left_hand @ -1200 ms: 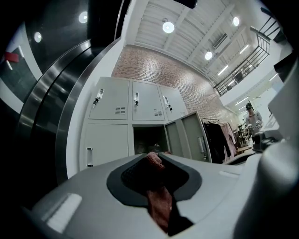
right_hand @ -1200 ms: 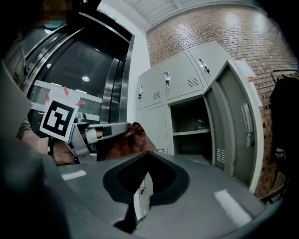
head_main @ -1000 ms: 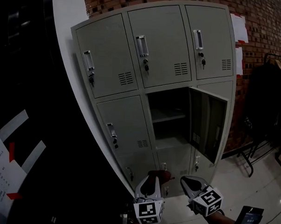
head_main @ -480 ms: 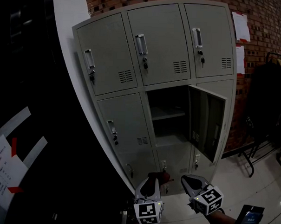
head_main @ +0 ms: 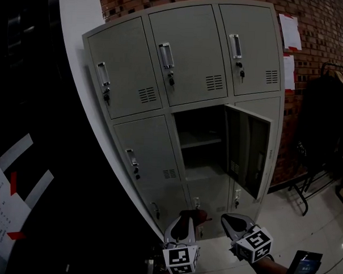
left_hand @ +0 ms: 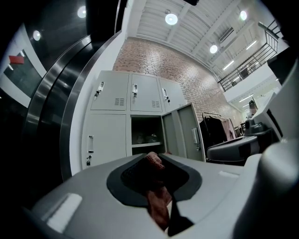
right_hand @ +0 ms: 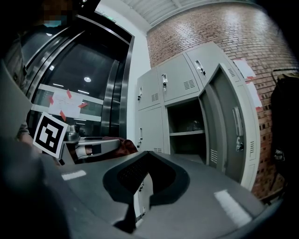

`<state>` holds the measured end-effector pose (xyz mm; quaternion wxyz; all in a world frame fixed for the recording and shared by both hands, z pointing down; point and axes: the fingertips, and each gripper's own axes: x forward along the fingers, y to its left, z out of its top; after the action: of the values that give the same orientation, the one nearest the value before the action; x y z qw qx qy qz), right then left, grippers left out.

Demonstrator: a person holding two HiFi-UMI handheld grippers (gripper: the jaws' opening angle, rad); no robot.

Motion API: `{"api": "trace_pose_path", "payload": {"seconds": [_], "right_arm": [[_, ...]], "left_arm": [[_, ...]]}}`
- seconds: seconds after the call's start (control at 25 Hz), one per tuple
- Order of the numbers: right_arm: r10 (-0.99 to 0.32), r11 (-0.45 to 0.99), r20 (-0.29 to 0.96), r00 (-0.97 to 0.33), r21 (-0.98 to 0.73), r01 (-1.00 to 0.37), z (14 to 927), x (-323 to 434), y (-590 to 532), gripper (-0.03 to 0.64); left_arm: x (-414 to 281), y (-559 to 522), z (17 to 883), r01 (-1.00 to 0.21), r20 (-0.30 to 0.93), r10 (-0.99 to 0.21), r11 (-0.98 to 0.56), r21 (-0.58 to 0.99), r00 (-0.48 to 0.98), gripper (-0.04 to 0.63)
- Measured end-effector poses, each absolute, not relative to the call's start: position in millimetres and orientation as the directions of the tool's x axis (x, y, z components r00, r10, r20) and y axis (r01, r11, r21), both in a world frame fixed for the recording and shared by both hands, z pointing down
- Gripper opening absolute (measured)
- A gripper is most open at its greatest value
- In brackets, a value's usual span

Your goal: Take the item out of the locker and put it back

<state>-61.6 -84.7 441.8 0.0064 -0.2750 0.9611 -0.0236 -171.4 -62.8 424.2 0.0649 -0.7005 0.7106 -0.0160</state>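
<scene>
The grey locker bank [head_main: 180, 77] stands ahead, its middle compartment [head_main: 198, 145] open and its door [head_main: 247, 149] swung out to the right. My left gripper [head_main: 183, 226] is low in the head view, shut on a reddish-brown cloth item [head_main: 195, 214]. In the left gripper view the cloth [left_hand: 159, 205] hangs pinched between the jaws of the left gripper [left_hand: 156, 155], with the open compartment [left_hand: 145, 135] straight ahead. My right gripper [head_main: 234, 222] hovers beside it, and in its own view the right gripper [right_hand: 149, 153] is shut and empty. Small dim things lie on the inner shelf [right_hand: 194, 126].
A clothes rack [head_main: 331, 123] with dark garments stands right of the lockers. Papers [head_main: 292, 31] are stuck on the brick wall. A white pillar [head_main: 80, 22] and glossy black panels with taped notes [head_main: 3, 211] lie to the left. A dark device [head_main: 305, 267] shows at bottom right.
The lockers sit slightly further left in the head view. Both grippers hold still, and the left one keeps hold of the cloth.
</scene>
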Motion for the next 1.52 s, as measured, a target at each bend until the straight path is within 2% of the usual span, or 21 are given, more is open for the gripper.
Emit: {"api": "trace_pose_path", "payload": {"seconds": [0.92, 1.52], "right_arm": [[-0.528, 0.847, -0.013, -0.849, -0.073, -0.526, 441.1, -45.3, -98.7, -0.008], [-0.449, 0.890, -0.017, -0.893, -0.094, -0.446, 453.9, -17.4, -131.3, -0.008]], "left_arm": [[-157.6, -80.5, 421.7, -0.992, -0.061, -0.998, 0.030, -0.122, -0.023, 0.064], [-126.8, -114.2, 412.9, -0.983, -0.084, -0.991, 0.114, -0.141, -0.103, 0.064]]}}
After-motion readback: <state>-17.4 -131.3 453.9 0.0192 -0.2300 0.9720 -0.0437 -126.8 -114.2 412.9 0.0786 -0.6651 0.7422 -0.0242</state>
